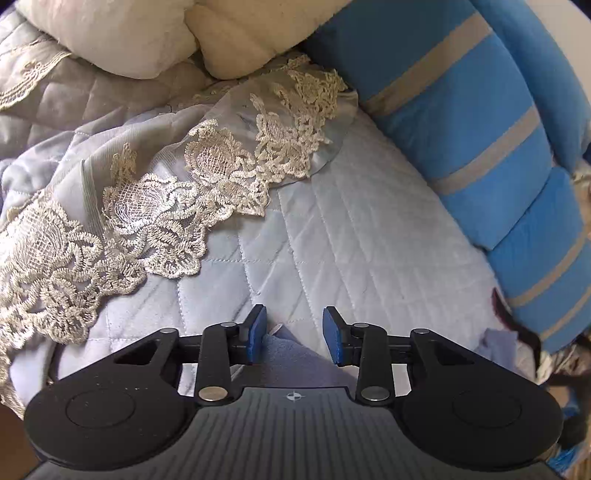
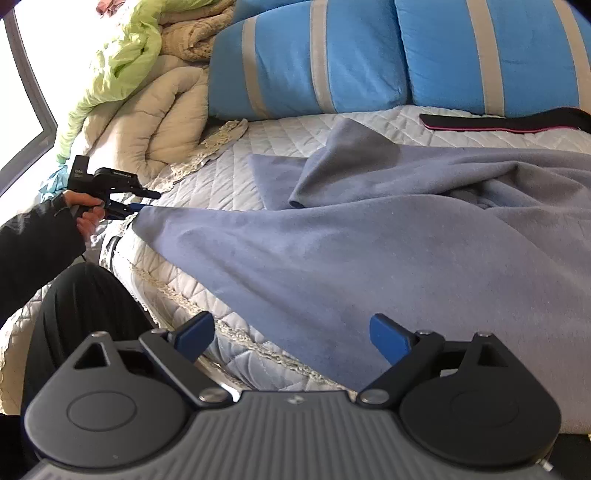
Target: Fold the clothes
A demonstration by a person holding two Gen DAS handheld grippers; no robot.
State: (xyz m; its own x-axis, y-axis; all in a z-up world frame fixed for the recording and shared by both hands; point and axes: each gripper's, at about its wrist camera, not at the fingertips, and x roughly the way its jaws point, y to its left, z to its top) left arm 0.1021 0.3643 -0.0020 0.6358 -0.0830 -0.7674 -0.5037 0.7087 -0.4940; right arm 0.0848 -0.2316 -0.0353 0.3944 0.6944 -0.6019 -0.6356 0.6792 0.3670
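Note:
A large grey-blue fleece garment (image 2: 332, 236) lies spread and rumpled across the quilted bed (image 2: 266, 136). My left gripper (image 1: 294, 334) is open, with a corner of the fleece (image 1: 295, 354) lying between and below its blue pads. In the right wrist view the left gripper (image 2: 142, 201) is held in a hand at the fleece's left corner. My right gripper (image 2: 291, 338) is open wide just above the fleece's near edge and holds nothing.
Blue pillows with grey stripes (image 2: 314, 62) line the back of the bed and show in the left view (image 1: 480, 140). Cream pillows (image 1: 147, 33), a lace-trimmed cover (image 1: 166, 192), a green quilt (image 2: 122, 55) and a black band (image 2: 506, 122) lie around.

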